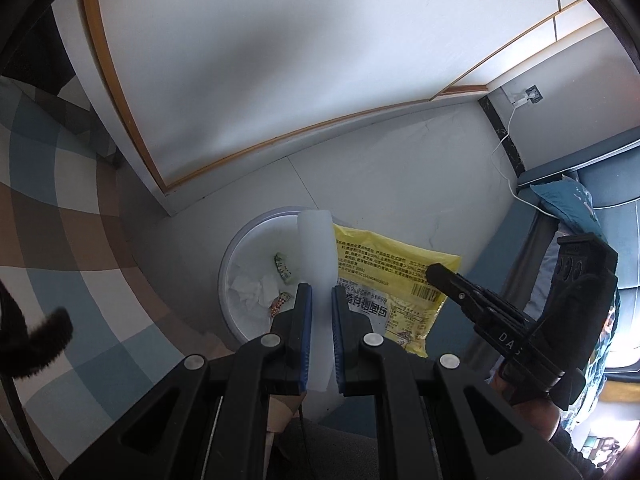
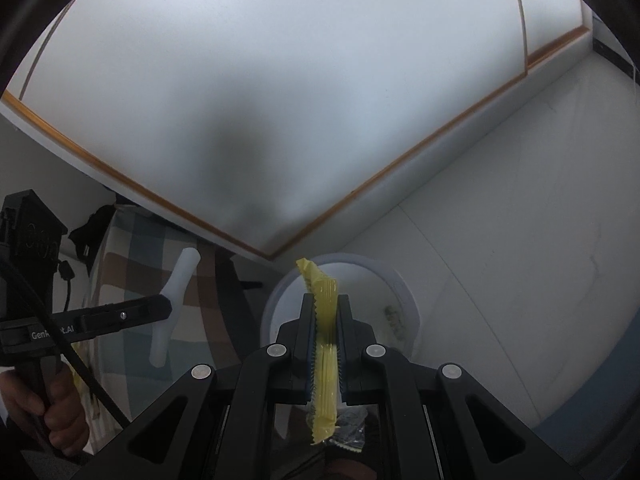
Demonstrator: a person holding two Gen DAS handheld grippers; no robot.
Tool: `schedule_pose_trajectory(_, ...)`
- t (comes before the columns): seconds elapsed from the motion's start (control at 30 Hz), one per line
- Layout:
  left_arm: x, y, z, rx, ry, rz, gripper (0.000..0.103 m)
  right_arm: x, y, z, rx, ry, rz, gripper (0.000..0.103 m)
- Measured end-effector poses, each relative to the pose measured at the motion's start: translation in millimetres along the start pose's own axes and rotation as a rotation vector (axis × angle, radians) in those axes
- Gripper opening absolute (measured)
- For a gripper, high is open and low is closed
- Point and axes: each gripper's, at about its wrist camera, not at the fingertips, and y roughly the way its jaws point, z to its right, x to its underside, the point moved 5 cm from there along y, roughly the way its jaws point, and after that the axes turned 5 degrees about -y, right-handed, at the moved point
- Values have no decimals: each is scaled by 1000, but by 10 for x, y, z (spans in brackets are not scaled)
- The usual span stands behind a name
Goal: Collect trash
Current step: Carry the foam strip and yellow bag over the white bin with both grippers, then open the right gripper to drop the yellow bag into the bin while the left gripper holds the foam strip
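Note:
My left gripper is shut on a long white plastic piece, which sticks out past the blue pads. It hangs over a round white bin that holds crumpled tissue and small wrappers. My right gripper is shut on a yellow snack bag, seen edge-on above the same bin. In the left wrist view the yellow bag hangs flat over the bin's right side, with the right gripper beside it. In the right wrist view the left gripper and its white piece are at the left.
A white cabinet with wooden trim rises behind the bin on a pale tiled floor. A checked cover lies to the left. A blue couch with a pillow is on the right, and a white cable runs to a wall socket.

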Motion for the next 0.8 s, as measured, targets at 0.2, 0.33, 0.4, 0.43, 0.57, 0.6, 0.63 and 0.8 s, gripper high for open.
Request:
schedule_pose_trajectory(0.2,-41,74,5,13,-17,-30,6,64,380,37,-24,46,-67,11)
schedule_pose_trajectory(0.33,-26,118,19,15,-16,-50,6,139,517,142,-16,72,-104,11)
schedule_pose_trajectory(0.4,-21,142,14,13,-13,-55,6,175,556,179,-24,79,-123,12)
schedule_pose_trajectory(0.43,-18,151,11,13,-15,-58,6,191,566,184,-25,77,-134,14)
schedule_pose_trajectory(0.57,-33,211,-8,7,-21,-67,6,225,522,238,-28,68,-134,25)
schedule_pose_trajectory(0.6,-34,231,-10,6,-24,-72,6,228,504,254,-24,69,-130,31)
schedule_pose_trajectory(0.63,-27,249,-22,4,-27,-77,6,229,481,276,-19,74,-124,34)
schedule_pose_trajectory(0.8,-12,336,-9,1,-35,-109,7,220,321,408,-4,108,-89,37)
